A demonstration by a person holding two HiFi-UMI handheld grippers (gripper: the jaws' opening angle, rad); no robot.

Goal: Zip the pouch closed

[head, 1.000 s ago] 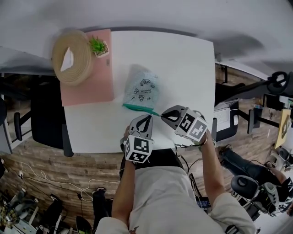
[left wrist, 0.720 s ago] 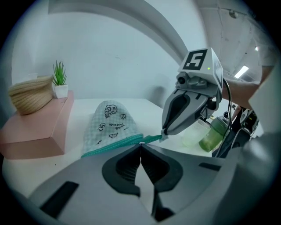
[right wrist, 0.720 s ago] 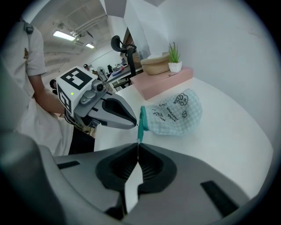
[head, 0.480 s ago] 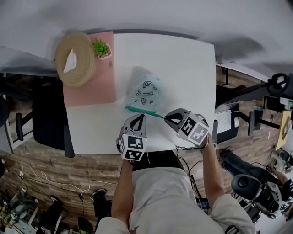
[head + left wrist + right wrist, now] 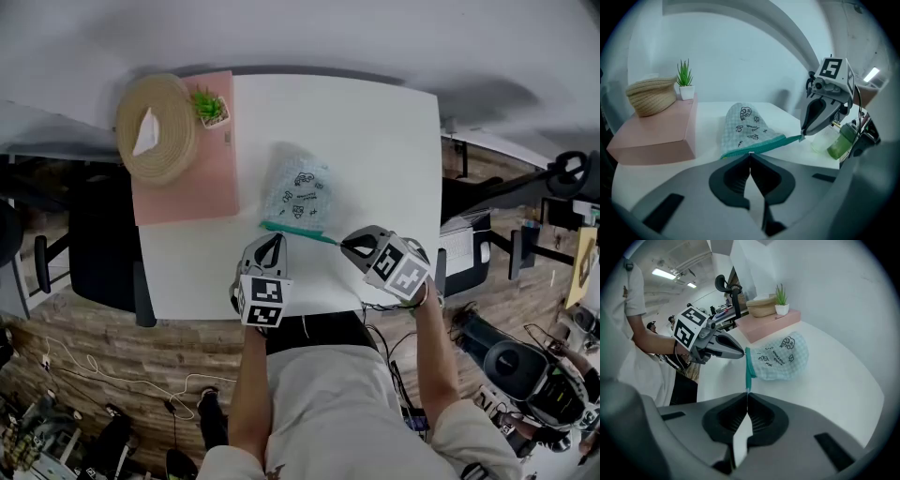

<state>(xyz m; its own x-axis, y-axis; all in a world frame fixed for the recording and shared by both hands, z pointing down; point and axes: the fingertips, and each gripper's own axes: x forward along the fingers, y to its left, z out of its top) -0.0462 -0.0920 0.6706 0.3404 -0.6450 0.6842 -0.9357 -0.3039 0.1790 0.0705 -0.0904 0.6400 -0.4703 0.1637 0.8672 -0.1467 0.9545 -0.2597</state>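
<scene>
A pale blue checked pouch [image 5: 298, 192] with small drawings lies flat on the white table [image 5: 384, 141]. Its teal zipper band [image 5: 295, 231] runs along the edge nearest me. My right gripper [image 5: 345, 244] is shut on the right tail of that band, pulling it taut; the teal strip enters its jaws in the right gripper view [image 5: 747, 393]. My left gripper [image 5: 274, 238] is shut at the band's left end, with a small pale zipper pull pinched at its tips [image 5: 749, 154]. The right gripper view shows the left gripper [image 5: 740, 352] touching the pouch's corner.
A pink box [image 5: 187, 178] stands at the table's left, with a woven straw hat [image 5: 155, 122] and a small potted plant [image 5: 211, 105] on it. A green bottle [image 5: 843, 140] sits beyond the right gripper. The table's near edge is just under both grippers.
My left gripper has slid to the left along the zipper band, away from the right gripper, toward the pouch's left corner. The right gripper has stayed put on the band's tail.
</scene>
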